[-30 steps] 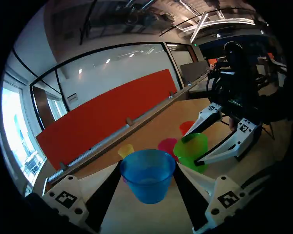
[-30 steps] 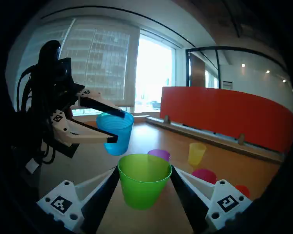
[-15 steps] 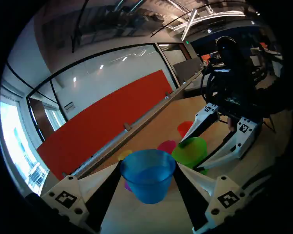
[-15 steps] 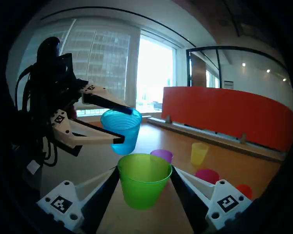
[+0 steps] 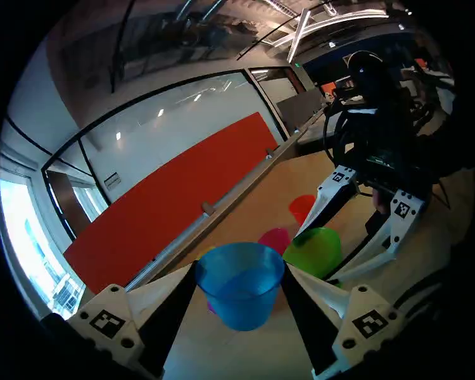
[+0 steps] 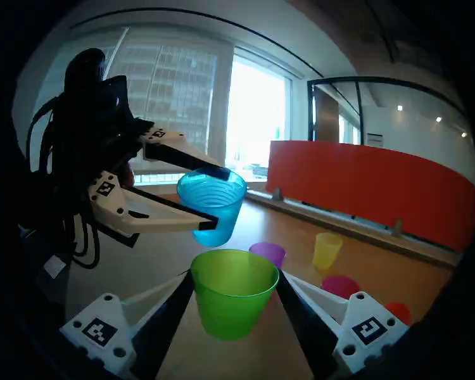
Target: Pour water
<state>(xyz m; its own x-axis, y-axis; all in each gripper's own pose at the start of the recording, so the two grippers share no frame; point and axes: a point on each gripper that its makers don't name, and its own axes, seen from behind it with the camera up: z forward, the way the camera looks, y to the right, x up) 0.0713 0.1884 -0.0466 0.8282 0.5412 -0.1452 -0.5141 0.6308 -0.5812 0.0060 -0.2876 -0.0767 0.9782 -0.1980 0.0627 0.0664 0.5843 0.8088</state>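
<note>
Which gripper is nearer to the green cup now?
Right. The right gripper is shut on the green cup; the left gripper, shut on the blue cup, is higher and beyond it.

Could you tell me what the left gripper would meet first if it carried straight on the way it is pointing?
Shut on the blue cup, the left gripper would likely reach the pink cup next, though it might pass above it; depth is unclear.

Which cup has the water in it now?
The blue cup, held in the left gripper: a water line shows through its wall. The green cup in the right gripper looks empty.
</note>
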